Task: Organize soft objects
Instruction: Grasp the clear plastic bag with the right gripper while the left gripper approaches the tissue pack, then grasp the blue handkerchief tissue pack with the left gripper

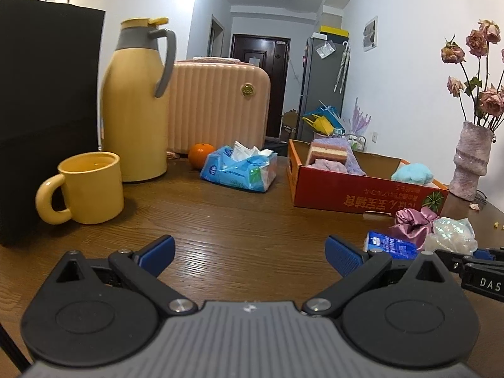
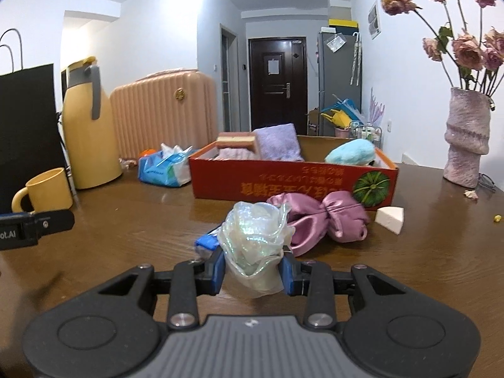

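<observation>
Right gripper (image 2: 252,272) clamps the iridescent scrunchie (image 2: 255,236); ahead, the red box (image 2: 283,182) holds towels; pink scrunchie (image 2: 318,220) remains; left gripper (image 1: 250,256) gapes empty.

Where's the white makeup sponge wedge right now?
In the right wrist view, the white sponge wedge lies on the wooden table, right of the pink satin scrunchie, just before the red cardboard box's right corner.

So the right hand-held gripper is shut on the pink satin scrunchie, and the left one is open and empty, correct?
Not quite. The right hand-held gripper is shut on the shiny clear scrunchie, as the right wrist view shows; the pink satin scrunchie lies on the table behind it. The rest is right.
</observation>
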